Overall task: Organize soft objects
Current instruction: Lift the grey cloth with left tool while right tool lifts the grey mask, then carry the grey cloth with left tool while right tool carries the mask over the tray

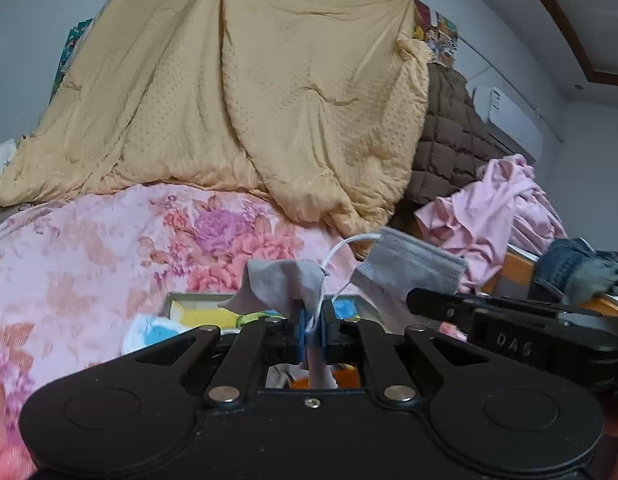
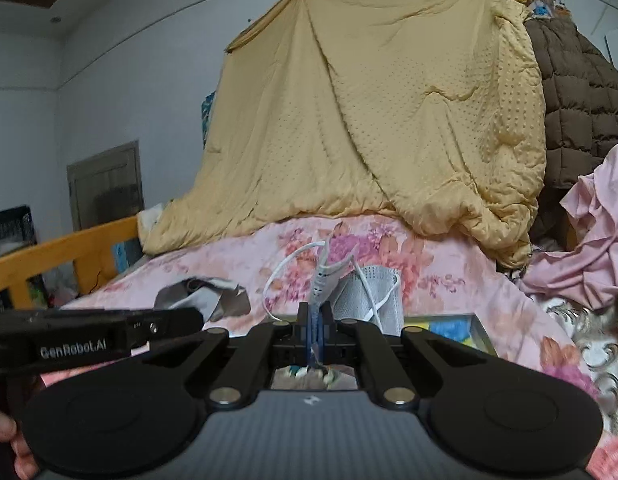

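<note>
Grey pleated face mask [image 1: 405,268] held above floral pink bed quilt [image 1: 109,260]: left gripper [image 1: 312,326] fingers pinch one end, right gripper [image 2: 315,330] fingers other. Keep both pinches firm, ends level.

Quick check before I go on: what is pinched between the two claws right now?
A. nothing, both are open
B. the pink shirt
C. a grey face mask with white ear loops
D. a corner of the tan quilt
C: the grey face mask is clamped at one end in the left claw and at the other in the right claw, held above the floral bedspread.
</note>
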Tool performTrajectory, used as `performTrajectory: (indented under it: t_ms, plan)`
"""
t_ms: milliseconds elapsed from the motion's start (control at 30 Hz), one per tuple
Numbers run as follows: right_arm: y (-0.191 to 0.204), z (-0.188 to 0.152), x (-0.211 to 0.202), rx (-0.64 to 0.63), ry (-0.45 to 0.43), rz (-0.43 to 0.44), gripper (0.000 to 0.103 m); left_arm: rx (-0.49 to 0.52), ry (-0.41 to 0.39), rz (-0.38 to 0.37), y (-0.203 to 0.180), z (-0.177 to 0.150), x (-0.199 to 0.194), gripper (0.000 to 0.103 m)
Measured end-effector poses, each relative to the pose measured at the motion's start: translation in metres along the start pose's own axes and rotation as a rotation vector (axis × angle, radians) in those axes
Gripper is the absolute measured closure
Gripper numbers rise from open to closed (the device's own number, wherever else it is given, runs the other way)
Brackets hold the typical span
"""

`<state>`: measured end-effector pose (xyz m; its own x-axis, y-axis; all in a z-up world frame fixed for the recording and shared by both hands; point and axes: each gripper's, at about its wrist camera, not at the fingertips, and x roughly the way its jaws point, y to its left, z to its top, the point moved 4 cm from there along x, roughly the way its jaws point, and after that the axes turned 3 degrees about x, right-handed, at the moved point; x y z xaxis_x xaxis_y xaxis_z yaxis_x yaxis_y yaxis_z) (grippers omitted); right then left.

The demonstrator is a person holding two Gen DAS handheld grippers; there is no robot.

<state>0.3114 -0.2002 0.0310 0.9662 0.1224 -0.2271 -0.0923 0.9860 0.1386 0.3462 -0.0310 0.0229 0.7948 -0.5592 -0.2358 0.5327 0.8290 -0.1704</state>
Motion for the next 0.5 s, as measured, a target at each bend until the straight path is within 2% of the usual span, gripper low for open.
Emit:
performTrajectory:
  t_ms: [233, 500]
  plan:
    - [-0.015, -0.005, 0.061, 0.053, 0.055, -0.005, 0.100, -0.037, 0.011, 0.037, 0.034, -0.009, 0.052, 0.096]
    - [-0.017, -0.024, 0.099, 0.065, 0.147, -0.022, 0.100, -0.065, 0.071, 0.013, 0.061, -0.028, 0.086, 0.096]
